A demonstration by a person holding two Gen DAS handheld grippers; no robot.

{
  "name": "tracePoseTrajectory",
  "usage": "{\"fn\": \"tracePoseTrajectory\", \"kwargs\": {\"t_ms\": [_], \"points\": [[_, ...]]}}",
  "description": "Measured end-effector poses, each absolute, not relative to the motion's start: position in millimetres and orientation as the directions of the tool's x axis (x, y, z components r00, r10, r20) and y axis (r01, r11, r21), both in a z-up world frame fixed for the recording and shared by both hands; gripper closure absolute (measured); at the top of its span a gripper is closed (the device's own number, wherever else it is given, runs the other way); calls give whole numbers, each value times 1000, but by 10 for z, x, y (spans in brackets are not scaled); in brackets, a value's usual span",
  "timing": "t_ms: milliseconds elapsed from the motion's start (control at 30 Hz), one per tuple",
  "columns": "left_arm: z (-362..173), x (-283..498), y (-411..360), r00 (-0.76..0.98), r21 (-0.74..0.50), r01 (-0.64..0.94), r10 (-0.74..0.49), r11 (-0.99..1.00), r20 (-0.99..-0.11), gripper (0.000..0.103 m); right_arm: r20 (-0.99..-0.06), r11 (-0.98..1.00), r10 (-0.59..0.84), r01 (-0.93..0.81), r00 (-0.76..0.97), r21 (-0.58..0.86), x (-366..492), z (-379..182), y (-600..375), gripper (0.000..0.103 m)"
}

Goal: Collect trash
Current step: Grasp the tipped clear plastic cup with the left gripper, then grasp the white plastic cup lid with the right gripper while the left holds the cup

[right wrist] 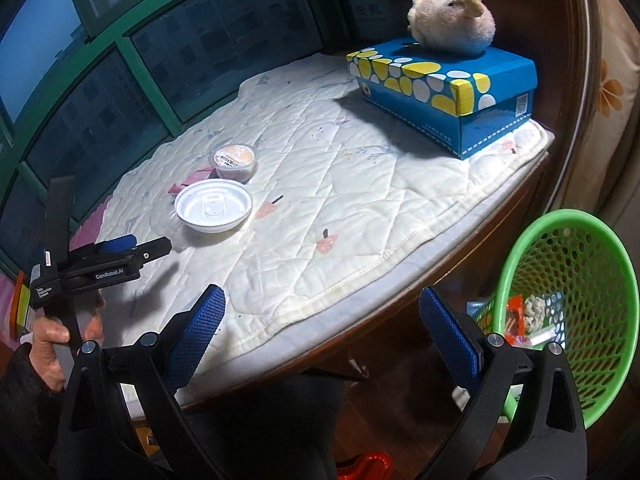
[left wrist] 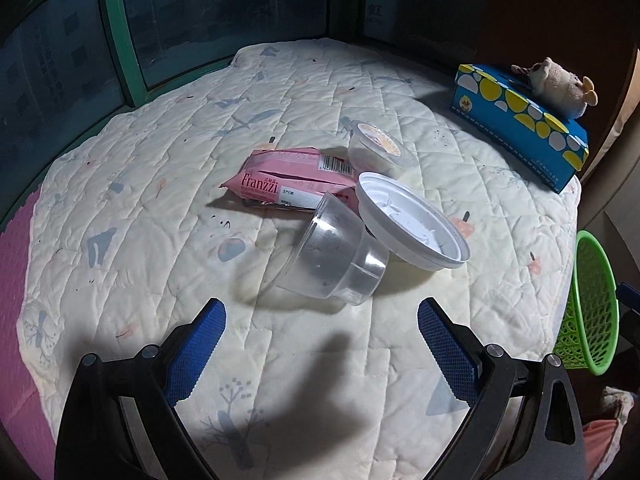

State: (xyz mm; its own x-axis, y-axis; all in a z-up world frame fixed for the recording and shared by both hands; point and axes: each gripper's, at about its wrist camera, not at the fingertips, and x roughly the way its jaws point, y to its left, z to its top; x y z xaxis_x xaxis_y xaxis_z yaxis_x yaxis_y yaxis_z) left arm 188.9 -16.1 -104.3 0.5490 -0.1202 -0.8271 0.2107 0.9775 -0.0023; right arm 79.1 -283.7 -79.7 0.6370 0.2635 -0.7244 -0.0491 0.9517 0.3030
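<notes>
**Basket part-filled, four pieces still on the pad**

Both tongs stand released and carry nothing. Left tongs (left wrist: 322, 340) hover low over the quilted pad (left wrist: 160, 240), their jaws spread wide and aimed at the clear plastic cup (left wrist: 336, 252), which lies tipped on its side near the middle of the pad, just ahead of the fingertips but not yet touched. Right tongs (right wrist: 322, 332) hang off the pad's near edge, jaws equally wide, beside the green basket (right wrist: 624, 280) that sits below the pad's right corner.

Some collecting looks done: the basket already holds wrappers and scraps (an orange packet and something pale among them, too small to name). What is left lies in one cluster on the pad. Besides the cup there is the white lid (left wrist: 412, 224), leaning against the cup; the pink Franzzi wrapper (left wrist: 288, 180), partly under both; and a small sealed tub (left wrist: 380, 146) just behind them.

A blue tissue box (right wrist: 444, 92) with a plush toy (right wrist: 456, 24) on it occupies the far right corner and is probably not trash.

By my reading the job is roughly midway, with the cup next.
</notes>
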Motion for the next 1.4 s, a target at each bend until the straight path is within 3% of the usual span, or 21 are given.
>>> {"fn": "tracePoseTrajectory", "kwargs": {"t_ms": [233, 567, 1400], "points": [[-1148, 2052, -183, 547, 28, 202, -89, 979, -832, 10, -735, 949, 280, -64, 617, 308, 908, -830, -2712, 6], [-1167, 2088, -208, 544, -36, 237, -163, 971, -823, 46, -742, 948, 295, -90, 602, 304, 1011, -845, -2589, 6], [-742, 1720, 455, 597, -86, 131, -148, 988, -789, 47, -753, 912, 401, -302, 522, 277, 1566, -935, -1799, 5]]}}
